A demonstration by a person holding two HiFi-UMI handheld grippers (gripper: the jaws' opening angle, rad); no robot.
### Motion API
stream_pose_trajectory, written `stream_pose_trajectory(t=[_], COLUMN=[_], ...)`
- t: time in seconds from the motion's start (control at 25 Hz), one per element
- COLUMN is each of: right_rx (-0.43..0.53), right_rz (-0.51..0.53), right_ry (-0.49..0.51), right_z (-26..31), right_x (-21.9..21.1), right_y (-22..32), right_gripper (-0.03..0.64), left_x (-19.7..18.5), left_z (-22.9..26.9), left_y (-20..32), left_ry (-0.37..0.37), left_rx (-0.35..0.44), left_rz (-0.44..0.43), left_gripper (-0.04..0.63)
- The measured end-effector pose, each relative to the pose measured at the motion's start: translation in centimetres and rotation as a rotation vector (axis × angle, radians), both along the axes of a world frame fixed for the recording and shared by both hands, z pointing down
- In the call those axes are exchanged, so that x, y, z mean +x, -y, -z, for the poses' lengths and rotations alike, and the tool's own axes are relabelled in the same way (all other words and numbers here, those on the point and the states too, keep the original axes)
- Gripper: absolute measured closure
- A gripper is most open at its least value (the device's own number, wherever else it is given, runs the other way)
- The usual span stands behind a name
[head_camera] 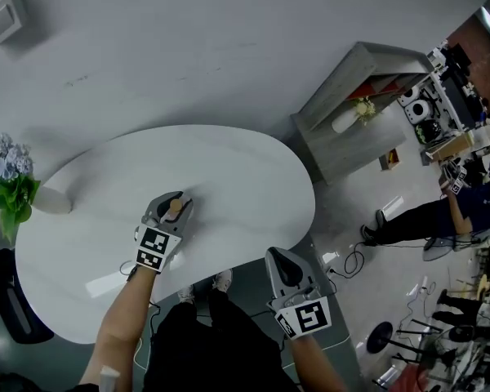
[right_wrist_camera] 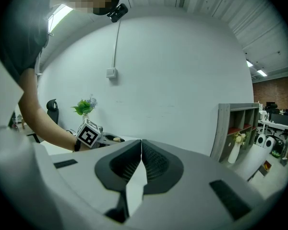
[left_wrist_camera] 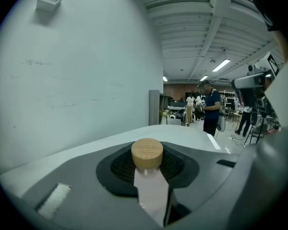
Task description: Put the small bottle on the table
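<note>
Pinching the small bottle (left_wrist_camera: pixel 151 191) with jaws partly closed, the left gripper (head_camera: pixel 175 201) presses its ribbed black pads (left_wrist_camera: pixel 118 166) on the frosted, pale body. The round light-wood cap (left_wrist_camera: pixel 147 152) pokes out just ahead of the fingertips. The bottle's long axis runs along the jaws, cap forward, so it seems to lie nearly level rather than upright. A glossy white oval table (head_camera: pixel 245 166) spreads under and ahead of the jaws; whether the bottle touches it cannot be told. Standing it up probably means tipping it base-first. The right gripper (head_camera: pixel 282 261), jaws pressed together on nothing, hangs behind and rightward, off the table's near edge.
</note>
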State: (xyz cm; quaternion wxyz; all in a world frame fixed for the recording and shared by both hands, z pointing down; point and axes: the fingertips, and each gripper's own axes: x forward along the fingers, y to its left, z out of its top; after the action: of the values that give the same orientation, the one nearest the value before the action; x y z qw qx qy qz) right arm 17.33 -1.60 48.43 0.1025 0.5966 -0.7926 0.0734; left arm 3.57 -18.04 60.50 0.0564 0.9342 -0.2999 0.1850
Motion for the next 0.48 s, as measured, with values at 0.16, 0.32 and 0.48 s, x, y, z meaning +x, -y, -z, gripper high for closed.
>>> stream_pose_trajectory(t=[0.16, 0.32, 0.48], right_rx=[-0.01, -0.027, -0.042], right_rz=[-0.001, -0.003, -0.009], right_ry=[-0.003, -0.004, -0.004], right_z=[-0.2, -0.8, -1.3], right_x=[0.2, 0.3, 0.8], right_y=[0.1, 0.0, -0.1], right_gripper=[0.611, 0.611, 0.611], left_x=[0.7, 1.1, 1.5], left_z=[-1.0, -1.6, -2.1], left_y=[0.2, 0.4, 0.5], left_ry=[0.004, 0.002, 0.003], left_rx=[-0.011, -0.014, -0.017], left_rz=[0.0, -0.003, -0.006], left_gripper=[0.489, 0.488, 0.488])
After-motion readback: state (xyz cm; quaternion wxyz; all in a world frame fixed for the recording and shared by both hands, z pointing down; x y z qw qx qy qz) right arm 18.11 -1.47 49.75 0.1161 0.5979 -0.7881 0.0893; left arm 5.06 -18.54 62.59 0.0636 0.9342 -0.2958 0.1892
